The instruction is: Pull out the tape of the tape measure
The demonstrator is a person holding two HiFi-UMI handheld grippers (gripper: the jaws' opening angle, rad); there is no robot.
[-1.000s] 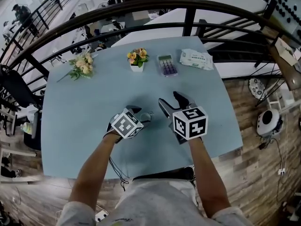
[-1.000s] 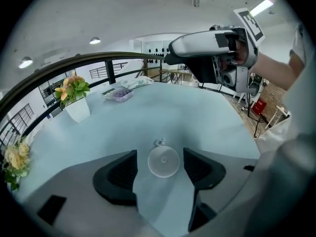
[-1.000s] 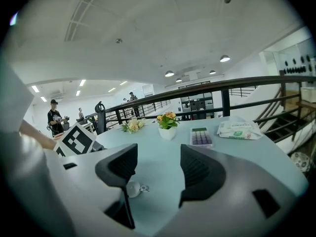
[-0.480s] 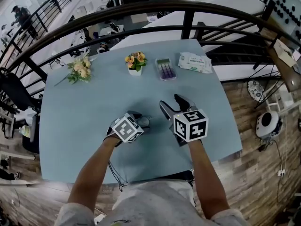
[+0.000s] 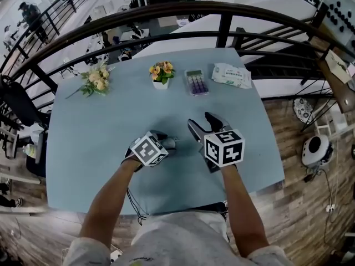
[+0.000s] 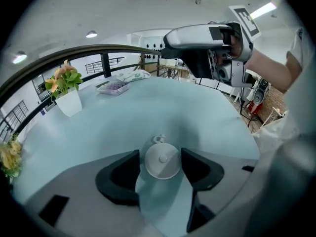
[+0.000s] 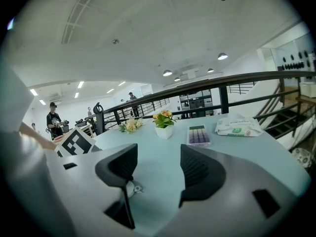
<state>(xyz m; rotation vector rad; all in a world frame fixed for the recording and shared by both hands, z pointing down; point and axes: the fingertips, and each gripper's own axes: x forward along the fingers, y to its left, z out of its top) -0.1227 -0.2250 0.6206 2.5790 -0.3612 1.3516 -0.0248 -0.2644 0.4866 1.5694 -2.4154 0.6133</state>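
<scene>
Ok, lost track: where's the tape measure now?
In the head view the tape measure lies on the table between the closing jaws of the left hand-held gripper, left of the right hand-held gripper.

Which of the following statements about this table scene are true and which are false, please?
1. The round white tape measure sits between the fingers of the left gripper. True; those fingers are closing around it.
2. The right gripper grips the tape measure. False: its fingers stand apart with nothing between them.
3. The potted flowers lie on their side. False: they stand upright on the table.
4. A pack of wipes lies near the table's far right corner. True.
</scene>
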